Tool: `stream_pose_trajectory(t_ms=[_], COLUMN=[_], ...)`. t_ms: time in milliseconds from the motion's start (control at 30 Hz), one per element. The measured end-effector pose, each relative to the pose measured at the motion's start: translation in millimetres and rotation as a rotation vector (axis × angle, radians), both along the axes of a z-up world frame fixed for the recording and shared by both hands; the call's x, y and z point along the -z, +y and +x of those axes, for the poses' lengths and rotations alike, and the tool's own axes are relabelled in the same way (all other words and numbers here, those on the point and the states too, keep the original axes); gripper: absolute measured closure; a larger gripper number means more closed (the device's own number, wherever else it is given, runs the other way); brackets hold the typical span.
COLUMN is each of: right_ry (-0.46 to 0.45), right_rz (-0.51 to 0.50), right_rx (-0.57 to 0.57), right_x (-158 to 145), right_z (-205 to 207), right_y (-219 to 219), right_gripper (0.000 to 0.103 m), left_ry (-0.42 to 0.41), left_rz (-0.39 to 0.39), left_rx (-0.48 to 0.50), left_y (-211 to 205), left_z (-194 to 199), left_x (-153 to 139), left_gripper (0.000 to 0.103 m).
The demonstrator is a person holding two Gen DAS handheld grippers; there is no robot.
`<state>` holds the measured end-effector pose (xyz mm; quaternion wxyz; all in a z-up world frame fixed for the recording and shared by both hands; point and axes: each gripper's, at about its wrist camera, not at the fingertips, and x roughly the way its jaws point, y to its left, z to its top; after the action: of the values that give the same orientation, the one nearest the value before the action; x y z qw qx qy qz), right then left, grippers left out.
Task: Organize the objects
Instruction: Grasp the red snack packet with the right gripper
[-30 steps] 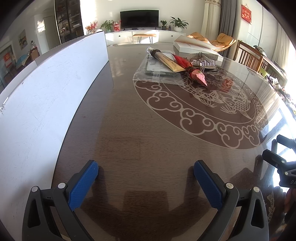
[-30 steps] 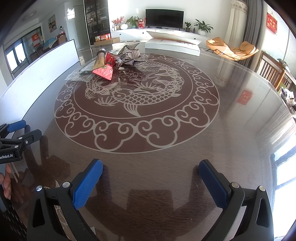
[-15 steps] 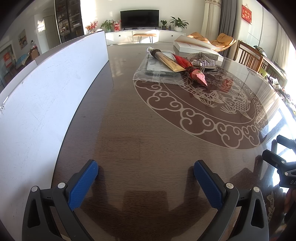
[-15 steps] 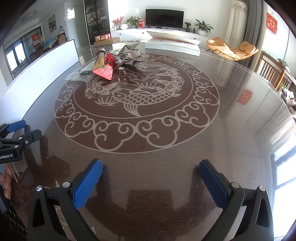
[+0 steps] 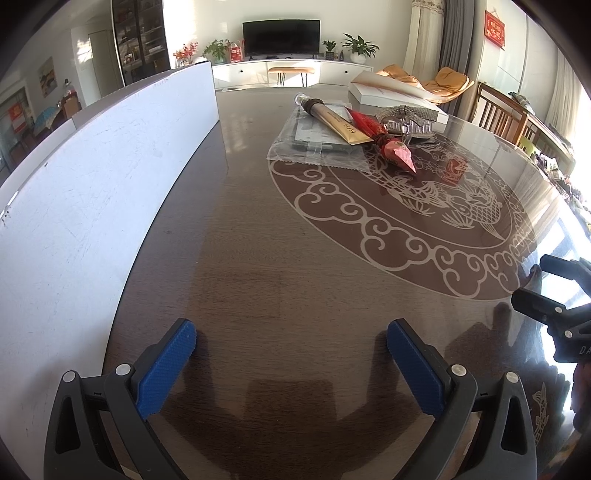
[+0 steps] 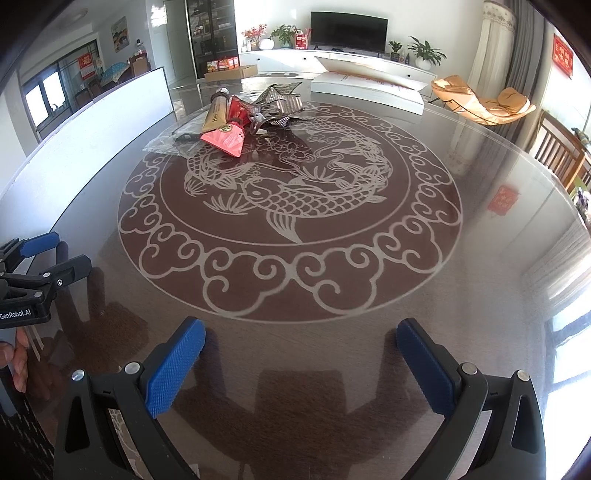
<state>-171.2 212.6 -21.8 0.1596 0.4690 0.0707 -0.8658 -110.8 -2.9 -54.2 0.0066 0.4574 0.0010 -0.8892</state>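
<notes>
far across table (image 6: pixel 480 229), pile w/ gold tube (image 5: pixel 338 123) & red packet (image 5: pixel 397 151).

a home living room: television (image 6: pixel 349 24) on a white cabinet (image 6: pixel 332 61), houseplants (image 6: pixel 424 50), lounge chair (image 6: pixel 480 101).

A dark glass-topped table (image 6: pixel 332 350) carries a clear bag (image 5: pixel 306 147), a white box (image 6: pixel 365 92) and a white board (image 5: pixel 92 184).

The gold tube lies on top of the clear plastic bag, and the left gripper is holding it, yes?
Not holding it. In the left wrist view the left gripper is open and empty, far from the gold tube, which does lie on the clear plastic bag.
</notes>
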Motion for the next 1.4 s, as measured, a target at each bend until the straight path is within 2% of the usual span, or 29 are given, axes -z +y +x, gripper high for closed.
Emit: stream_pose_trajectory(t_ms=[200,300,367,433,467,600,700,867,933,967,1000,1033,1067,1233,1400], right_ry=[0.035,0.025,0.000,-0.052,-0.047,-0.037,-0.025,0.084,0.130,0.154,0.180,0.204,0.223,0.254,0.319], right_rz=[-0.113,-0.095,-0.037,-0.015,-0.021,-0.072,-0.041,0.055,0.077,0.082,0.083,0.078,0.073,0.067,0.059], right_rx=[-0.052,-0.040,-0.014,0.007,0.011,-0.059,-0.117,-0.131,-0.135,-0.130,-0.119,-0.112,-0.112,-0.142,-0.117], right_x=[-29,-31,-23,-10,-9,-13,-8,-5,-6,-7,-9,-12,-17,-31,-42], right_z=[-82,-128,-150,-159,-157,-113,-56,39,62,70,76,81,83,80,89], right_y=[-65,-100,-116,-118,-116,-101,-82,-41,-32,-27,-23,-18,-14,13,52], right_gripper=[0.019,0.024,0.027,0.049,0.071,0.071,0.071,0.071,0.064,0.046,0.023,0.016,0.012,0.012,0.012], left_ry=[0.000,0.000,0.000,0.000,0.000,-0.001,-0.001,-0.001,-0.001,-0.001,-0.001,-0.001,-0.001,-0.001,-0.011], left_rz=[0.002,0.003,0.004,0.004,0.004,0.004,0.005,0.003,0.003,0.003,0.003,0.003,0.004,0.003,0.003], left_rx=[0.001,0.001,0.002,0.002,0.002,0.001,0.001,0.000,0.000,0.000,0.000,0.000,0.000,-0.001,-0.006], left_y=[-1,-1,-1,-1,0,0,1,1,1,2,1,1,1,1,1], left_z=[0,0,-1,-1,-1,-1,-1,-1,-1,-1,-1,-1,-1,-1,-2], left_x=[0,-1,-1,-1,-1,0,0,0,1,1,1,1,1,0,0], left_gripper=[0.000,0.000,0.000,0.000,0.000,0.000,0.000,0.000,0.000,0.000,0.000,0.000,0.000,0.000,0.000])
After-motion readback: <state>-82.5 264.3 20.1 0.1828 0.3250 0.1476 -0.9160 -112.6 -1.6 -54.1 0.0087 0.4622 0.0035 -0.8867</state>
